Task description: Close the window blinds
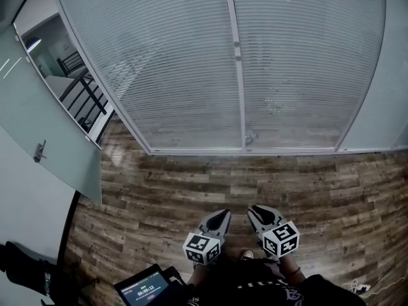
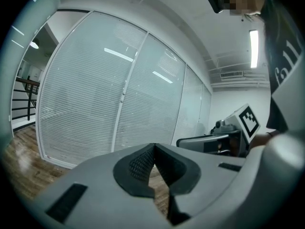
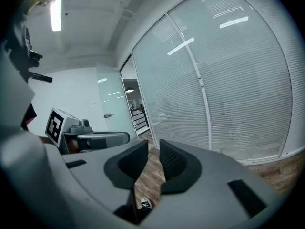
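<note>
My left claw (image 2: 153, 147) is pressed together, its two pads meeting at the tip with nothing between them. My right claw (image 3: 153, 146) is spread by a narrow gap. Only the wooden floor (image 3: 148, 173) shows through that gap, so it pinches nothing. I hold the two side by side and close together, each pointing forward and a little downward. Each one's marker cube sits at its back end, nearest my body.

The blinds (image 1: 172, 69) hang straight ahead of both claws, well apart from them, with a bare stretch of floor between. Their white horizontal slats cover two tall panes. The panes are parted by an upright post (image 1: 236, 50) that lines up roughly with the space between my claws. A small fitting (image 1: 250, 136) sits low on that post, ahead of the right claw. Neither claw touches the blinds or the post.

Far to the left of my left claw stands a glass door (image 1: 44, 126). Behind that claw, down by my body, a small lit screen (image 1: 145, 290) shows. My shoe (image 3: 144, 204) is on the floor below the right claw.
</note>
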